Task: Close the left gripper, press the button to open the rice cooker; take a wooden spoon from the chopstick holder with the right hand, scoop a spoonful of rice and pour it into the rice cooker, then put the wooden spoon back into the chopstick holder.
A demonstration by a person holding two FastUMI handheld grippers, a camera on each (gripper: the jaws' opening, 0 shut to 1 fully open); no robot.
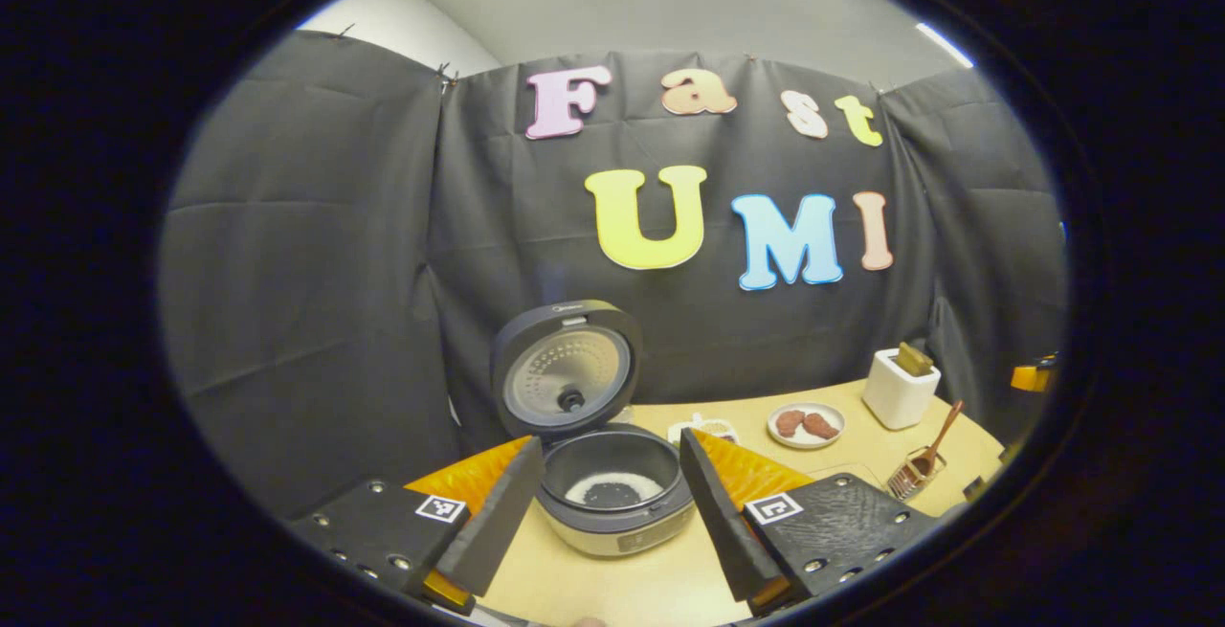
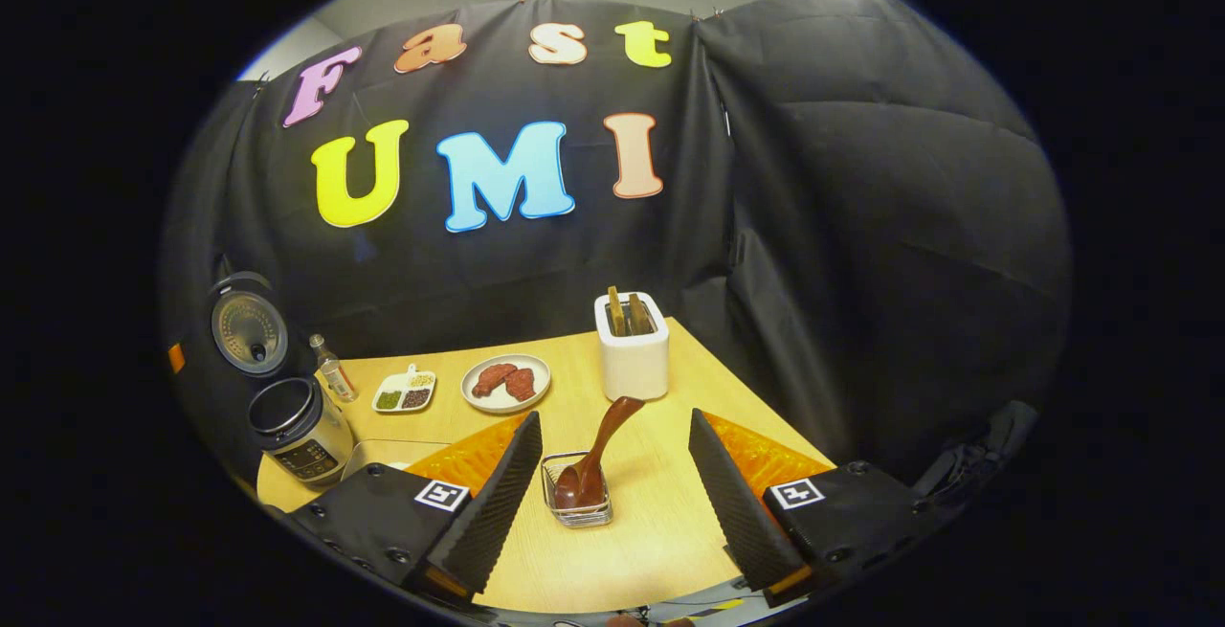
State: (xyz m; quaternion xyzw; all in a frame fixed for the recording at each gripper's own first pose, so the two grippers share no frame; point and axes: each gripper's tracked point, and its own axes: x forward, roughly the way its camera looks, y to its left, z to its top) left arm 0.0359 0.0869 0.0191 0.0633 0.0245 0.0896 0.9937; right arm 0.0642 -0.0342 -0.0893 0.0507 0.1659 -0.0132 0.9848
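My right hand-held gripper (image 2: 608, 483) is spread wide, empty, with the spoon (image 2: 595, 459) standing tilted in the holder (image 2: 574, 512) between its fingers. I judge the spoon light, rigid and smooth; I would grip mid-handle.

Rice cooker (image 1: 612, 483) bottom center, lid flipped up, rice inside — wooden spoon (image 2: 595, 459) leaning in the wire chopstick holder (image 2: 576, 493), lower middle.

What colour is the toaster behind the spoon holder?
White. The toaster shows best in the right gripper view, standing on the table beyond the wire holder.
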